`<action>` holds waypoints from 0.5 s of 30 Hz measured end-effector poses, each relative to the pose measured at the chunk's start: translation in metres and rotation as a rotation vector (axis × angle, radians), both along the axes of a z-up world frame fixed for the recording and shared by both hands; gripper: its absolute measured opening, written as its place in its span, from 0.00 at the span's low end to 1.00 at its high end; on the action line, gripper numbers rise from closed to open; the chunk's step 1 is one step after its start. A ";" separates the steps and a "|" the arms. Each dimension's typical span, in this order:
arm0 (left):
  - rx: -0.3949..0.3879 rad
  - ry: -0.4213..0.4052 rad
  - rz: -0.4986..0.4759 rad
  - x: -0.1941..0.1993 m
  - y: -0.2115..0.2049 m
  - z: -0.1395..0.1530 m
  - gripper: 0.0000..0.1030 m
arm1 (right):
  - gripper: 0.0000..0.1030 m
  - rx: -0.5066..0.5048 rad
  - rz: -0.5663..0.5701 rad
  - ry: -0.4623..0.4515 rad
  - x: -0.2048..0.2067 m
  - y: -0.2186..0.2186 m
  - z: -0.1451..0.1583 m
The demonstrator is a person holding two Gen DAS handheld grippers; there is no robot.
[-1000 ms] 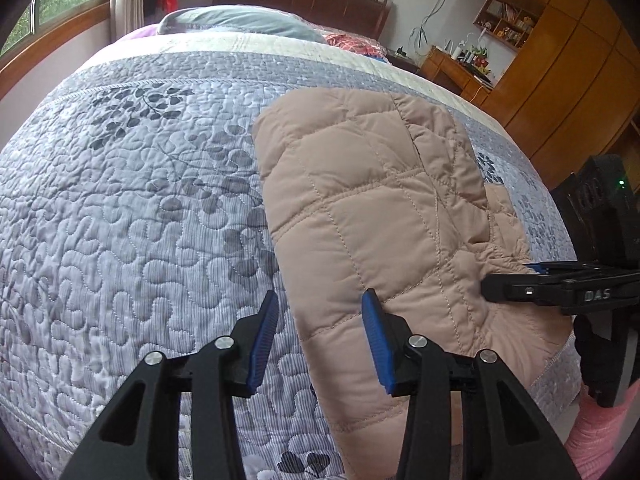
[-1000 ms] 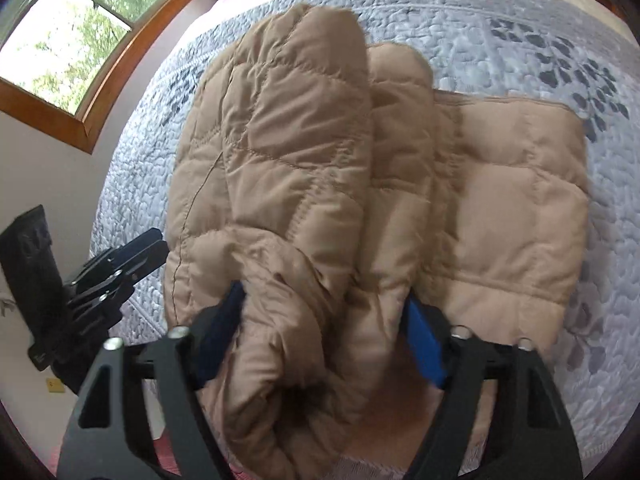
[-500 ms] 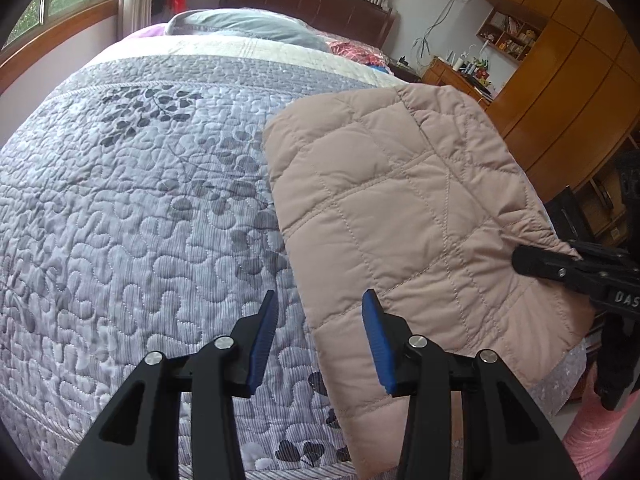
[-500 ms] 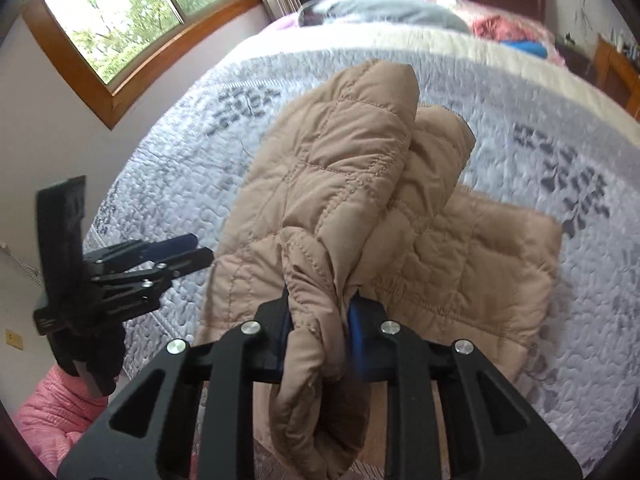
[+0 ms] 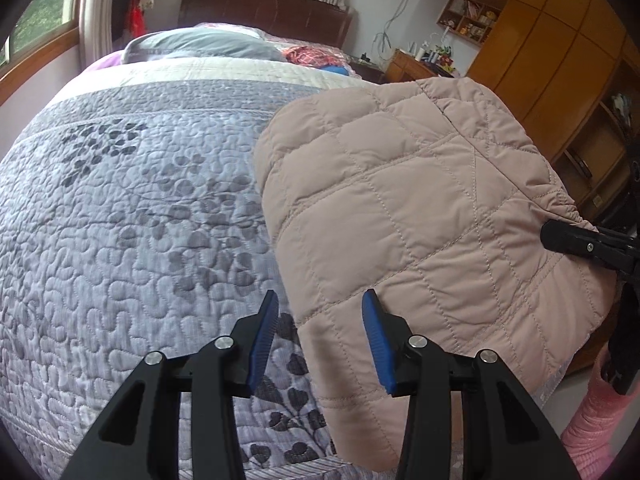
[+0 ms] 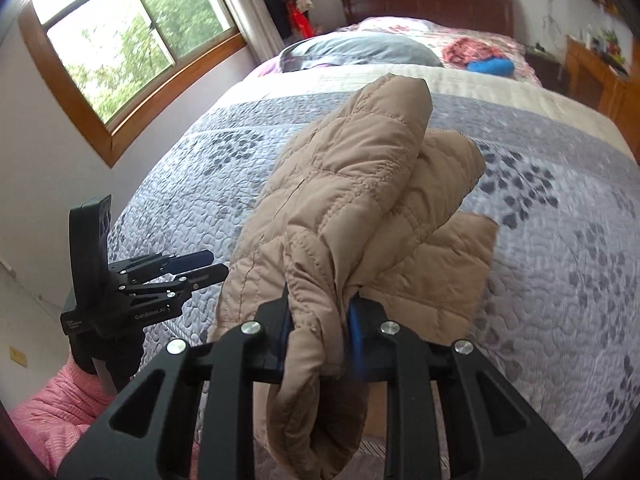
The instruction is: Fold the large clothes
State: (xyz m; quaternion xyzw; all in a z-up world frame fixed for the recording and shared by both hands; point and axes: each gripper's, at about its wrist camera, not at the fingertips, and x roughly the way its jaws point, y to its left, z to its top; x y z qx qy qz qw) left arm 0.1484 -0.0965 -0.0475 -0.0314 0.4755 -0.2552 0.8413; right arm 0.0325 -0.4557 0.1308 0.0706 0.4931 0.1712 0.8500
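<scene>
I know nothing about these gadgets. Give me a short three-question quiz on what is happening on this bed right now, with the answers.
1. True or false: the right gripper is clamped on a bunched fold of the tan quilted jacket.
2. Which is between the left gripper's blue pads? A) a pillow B) only the jacket's edge, unpinched C) a blue cloth
3. Fill in: the jacket lies on a grey quilted ______ with a leaf pattern.

Key
1. True; fabric is squeezed between its pads.
2. B; the left wrist view shows the pads standing apart, pressing on nothing.
3. bedspread
</scene>
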 end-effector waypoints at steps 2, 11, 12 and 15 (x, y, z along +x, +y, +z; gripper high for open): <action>0.012 0.004 -0.021 -0.001 -0.010 -0.003 0.43 | 0.21 0.021 -0.031 0.014 -0.005 -0.016 -0.009; 0.072 0.025 -0.088 -0.005 -0.041 -0.022 0.44 | 0.24 0.075 -0.128 0.112 -0.026 -0.055 -0.076; 0.078 0.027 -0.093 -0.006 -0.043 -0.025 0.45 | 0.25 0.071 -0.135 0.120 -0.029 -0.057 -0.085; 0.084 0.034 -0.094 -0.007 -0.046 -0.036 0.50 | 0.27 0.073 -0.159 0.130 -0.037 -0.058 -0.119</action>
